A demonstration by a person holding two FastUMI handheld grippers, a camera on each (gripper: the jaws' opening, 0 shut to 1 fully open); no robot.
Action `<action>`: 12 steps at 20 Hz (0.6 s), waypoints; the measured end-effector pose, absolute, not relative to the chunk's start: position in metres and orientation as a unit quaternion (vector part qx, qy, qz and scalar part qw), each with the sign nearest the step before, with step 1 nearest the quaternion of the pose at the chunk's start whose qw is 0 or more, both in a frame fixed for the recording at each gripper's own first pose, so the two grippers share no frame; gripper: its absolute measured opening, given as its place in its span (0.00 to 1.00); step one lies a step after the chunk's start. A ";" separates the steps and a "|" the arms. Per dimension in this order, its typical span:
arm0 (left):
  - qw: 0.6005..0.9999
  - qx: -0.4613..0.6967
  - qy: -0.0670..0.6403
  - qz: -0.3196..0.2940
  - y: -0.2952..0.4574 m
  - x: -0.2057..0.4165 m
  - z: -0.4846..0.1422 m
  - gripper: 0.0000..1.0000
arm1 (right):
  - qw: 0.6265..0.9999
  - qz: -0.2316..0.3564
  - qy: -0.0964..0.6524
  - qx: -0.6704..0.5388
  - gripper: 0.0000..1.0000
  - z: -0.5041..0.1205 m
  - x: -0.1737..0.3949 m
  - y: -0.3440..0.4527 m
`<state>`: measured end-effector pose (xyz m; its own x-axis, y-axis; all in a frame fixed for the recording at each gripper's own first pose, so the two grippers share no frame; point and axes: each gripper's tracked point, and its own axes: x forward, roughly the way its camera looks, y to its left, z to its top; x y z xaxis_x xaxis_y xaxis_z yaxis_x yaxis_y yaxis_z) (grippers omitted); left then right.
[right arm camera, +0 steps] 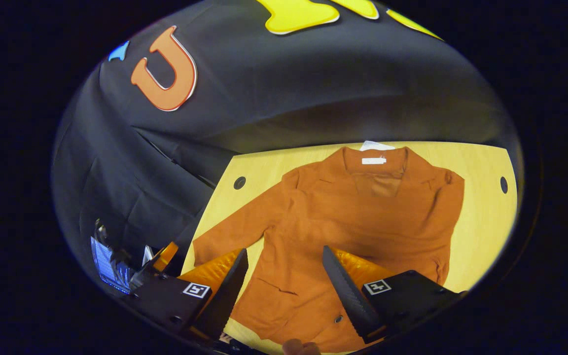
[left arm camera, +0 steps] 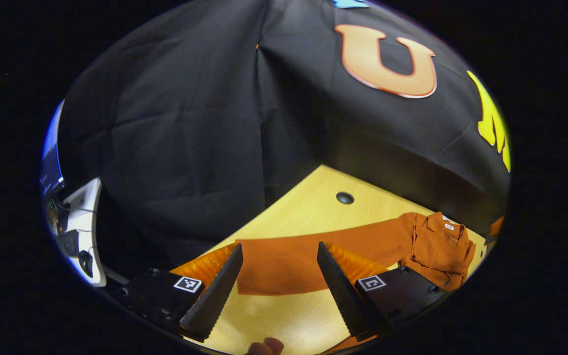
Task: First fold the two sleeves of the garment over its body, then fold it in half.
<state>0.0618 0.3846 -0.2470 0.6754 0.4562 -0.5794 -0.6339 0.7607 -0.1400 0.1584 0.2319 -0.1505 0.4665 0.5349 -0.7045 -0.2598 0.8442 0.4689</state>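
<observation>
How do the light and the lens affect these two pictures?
Left gripper view: the fisheye bends the table edge into a curve, and a pale glare lies between the left tongs. Right gripper view: the orange garment is evenly lit and sharp.

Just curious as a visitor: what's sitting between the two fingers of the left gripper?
In the left gripper view, the orange sleeve lies flat beyond the open left gripper, with bare wooden table nearer the camera.
</observation>
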 end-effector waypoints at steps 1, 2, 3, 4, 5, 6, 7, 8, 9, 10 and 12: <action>0.887 -0.182 0.289 0.310 0.391 0.062 -0.259 0.99 | 0.843 0.236 0.459 0.152 0.93 -0.150 0.148 0.225; 0.875 -0.198 0.310 0.316 0.394 0.064 -0.271 0.98 | 0.843 0.236 0.459 0.153 0.97 -0.151 0.135 0.219; 0.863 -0.214 0.329 0.317 0.397 0.065 -0.281 0.98 | 0.842 0.237 0.460 0.152 0.97 -0.153 0.123 0.212; 0.849 -0.235 0.359 0.307 0.396 0.068 -0.294 0.99 | 0.842 0.236 0.461 0.151 0.97 -0.157 0.112 0.206; 0.830 -0.258 0.395 0.298 0.390 0.064 -0.305 0.98 | 0.840 0.238 0.465 0.150 0.97 -0.161 0.101 0.200; 0.818 -0.274 0.417 0.287 0.389 0.064 -0.312 0.98 | 0.837 0.237 0.470 0.151 0.97 -0.167 0.090 0.195; 0.807 -0.278 0.436 0.283 0.389 0.063 -0.315 0.99 | 0.834 0.238 0.474 0.154 0.97 -0.172 0.080 0.190; 0.802 -0.270 0.449 0.287 0.396 0.063 -0.316 0.98 | 0.833 0.234 0.477 0.156 0.93 -0.178 0.073 0.183; 0.797 -0.264 0.460 0.287 0.402 0.065 -0.316 0.99 | 0.831 0.228 0.482 0.158 0.97 -0.185 0.066 0.176; 0.791 -0.263 0.471 0.287 0.406 0.066 -0.318 0.98 | 0.827 0.225 0.488 0.164 0.97 -0.192 0.058 0.170; 0.770 -0.280 0.496 0.286 0.407 0.069 -0.324 0.98 | 0.818 0.216 0.503 0.176 0.97 -0.207 0.045 0.161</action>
<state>0.0685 0.4067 -0.3242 0.3438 0.1623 -0.9249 -0.7186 0.6795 -0.1479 0.0448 0.1606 -0.2072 0.4015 0.5304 -0.7466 -0.1770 0.8448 0.5050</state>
